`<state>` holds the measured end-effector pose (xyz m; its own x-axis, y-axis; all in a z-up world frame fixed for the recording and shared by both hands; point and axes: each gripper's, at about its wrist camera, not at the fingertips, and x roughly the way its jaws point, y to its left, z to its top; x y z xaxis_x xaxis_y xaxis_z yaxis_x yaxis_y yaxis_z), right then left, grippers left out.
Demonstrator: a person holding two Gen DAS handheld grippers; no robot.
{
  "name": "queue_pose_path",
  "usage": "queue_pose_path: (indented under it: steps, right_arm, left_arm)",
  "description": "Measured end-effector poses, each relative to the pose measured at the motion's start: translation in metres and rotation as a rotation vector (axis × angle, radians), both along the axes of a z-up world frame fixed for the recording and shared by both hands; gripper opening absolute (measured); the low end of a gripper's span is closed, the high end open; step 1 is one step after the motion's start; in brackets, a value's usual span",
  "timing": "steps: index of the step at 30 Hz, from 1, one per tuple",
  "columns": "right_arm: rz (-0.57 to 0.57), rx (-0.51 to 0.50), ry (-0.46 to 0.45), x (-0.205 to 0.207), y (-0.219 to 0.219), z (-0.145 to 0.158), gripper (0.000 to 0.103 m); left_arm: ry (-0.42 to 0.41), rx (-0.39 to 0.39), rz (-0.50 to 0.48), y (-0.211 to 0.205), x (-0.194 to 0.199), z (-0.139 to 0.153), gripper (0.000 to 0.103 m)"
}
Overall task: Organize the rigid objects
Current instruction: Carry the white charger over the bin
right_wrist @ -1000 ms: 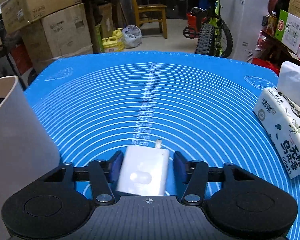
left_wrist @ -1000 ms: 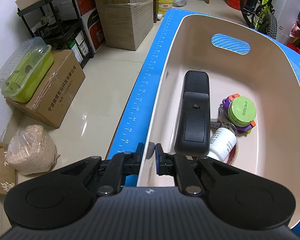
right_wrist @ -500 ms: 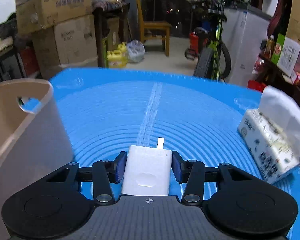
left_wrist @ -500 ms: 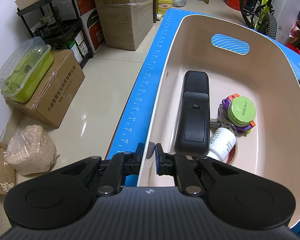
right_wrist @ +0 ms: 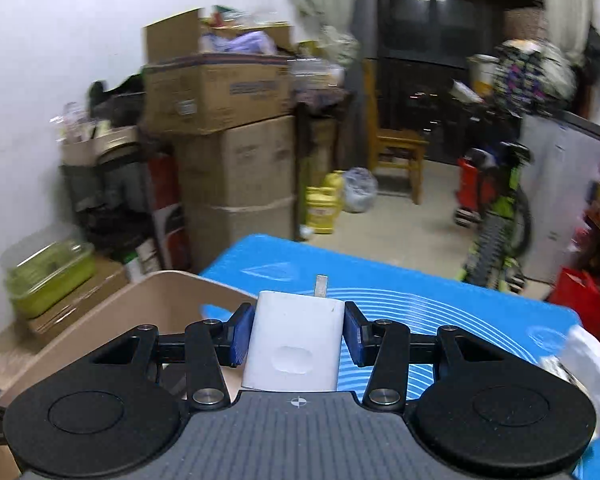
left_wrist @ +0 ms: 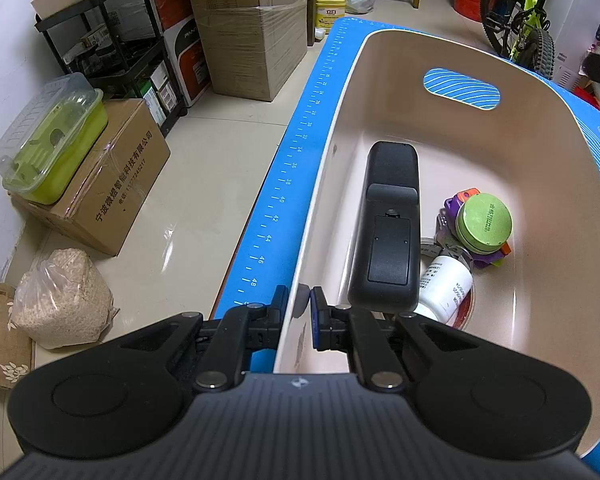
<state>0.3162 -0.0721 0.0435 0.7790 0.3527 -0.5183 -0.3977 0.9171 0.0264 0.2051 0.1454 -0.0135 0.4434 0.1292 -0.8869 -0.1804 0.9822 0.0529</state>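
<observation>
My right gripper (right_wrist: 296,334) is shut on a white charger (right_wrist: 296,344), its metal prong pointing forward, held in the air above the blue mat (right_wrist: 440,300). The beige bin (right_wrist: 140,300) lies low at the left in the right wrist view. My left gripper (left_wrist: 299,312) is shut on the near wall of the beige bin (left_wrist: 380,52), one pad outside and one inside. Inside the bin lie a black remote (left_wrist: 390,224), a white bottle (left_wrist: 446,284), a green round lid (left_wrist: 486,224) and a purple toy (left_wrist: 454,204).
A tissue pack (right_wrist: 588,368) sits at the mat's right edge. Beyond the table are stacked cardboard boxes (right_wrist: 228,128), a wooden chair (right_wrist: 396,152) and a bicycle (right_wrist: 500,216). On the floor at the left stand a box with a green container (left_wrist: 48,136) and a bag of grain (left_wrist: 60,300).
My right gripper has risen off the mat with the charger and tilted up toward the room, so the bin now shows lower left. The left gripper has stayed put on the bin wall.
</observation>
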Motion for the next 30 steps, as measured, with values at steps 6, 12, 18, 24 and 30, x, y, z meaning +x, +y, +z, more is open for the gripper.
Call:
queue_pose_path:
  steps: [6,12,18,24,30]
  right_arm:
    - [0.103,-0.065,0.064,0.006,0.055,-0.006,0.053]
    - [0.138,-0.117,0.209,0.025,0.099,-0.034,0.053]
    - [0.126,-0.177,0.313,0.035,0.116,-0.069,0.053]
    - [0.132,-0.227,0.396,0.044,0.124,-0.088,0.053]
    - [0.137,-0.288,0.419,0.05,0.139,-0.098,0.052]
  left_arm:
    - [0.0,0.0,0.0,0.0,0.0,0.0,0.013]
    - [0.002,0.004,0.0,0.001,0.0,0.0,0.013]
    - [0.0,-0.006,-0.002,0.0,0.0,0.001,0.012]
    - [-0.001,-0.008,0.0,0.0,-0.001,0.0,0.012]
    - [-0.001,-0.01,0.0,0.001,0.0,0.0,0.012]
